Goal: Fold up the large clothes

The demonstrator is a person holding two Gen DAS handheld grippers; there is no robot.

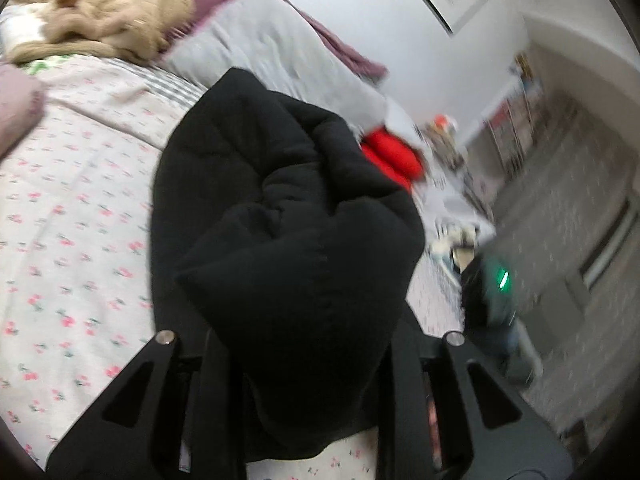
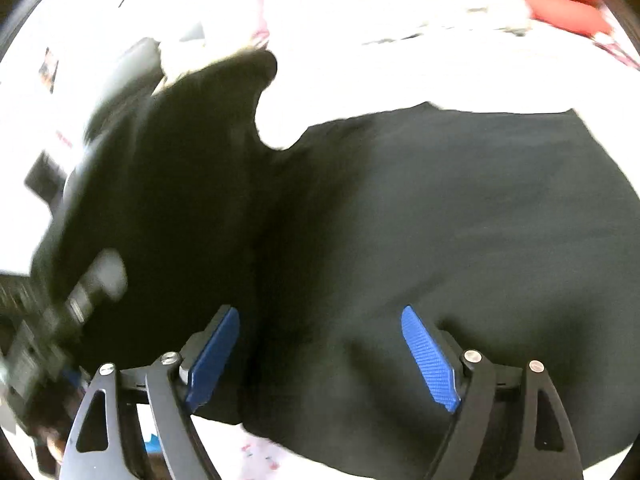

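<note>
Floral bedspread (image 1: 72, 216) under white wall (image 1: 360, 12), left tool (image 1: 308, 360) pinching black garment (image 1: 280, 220), right tool (image 2: 320, 352) spread above it

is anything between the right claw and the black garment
Nothing visible is. The right claw stands open directly over the black garment, which lies spread on the bed; only bare black cloth shows between its blue pads. The left claw grips another bunched part.

Floral-sheeted bed (image 1: 72, 208), black garment (image 2: 460, 216), tan clothes (image 1: 116, 12), red item (image 1: 394, 158)
</note>
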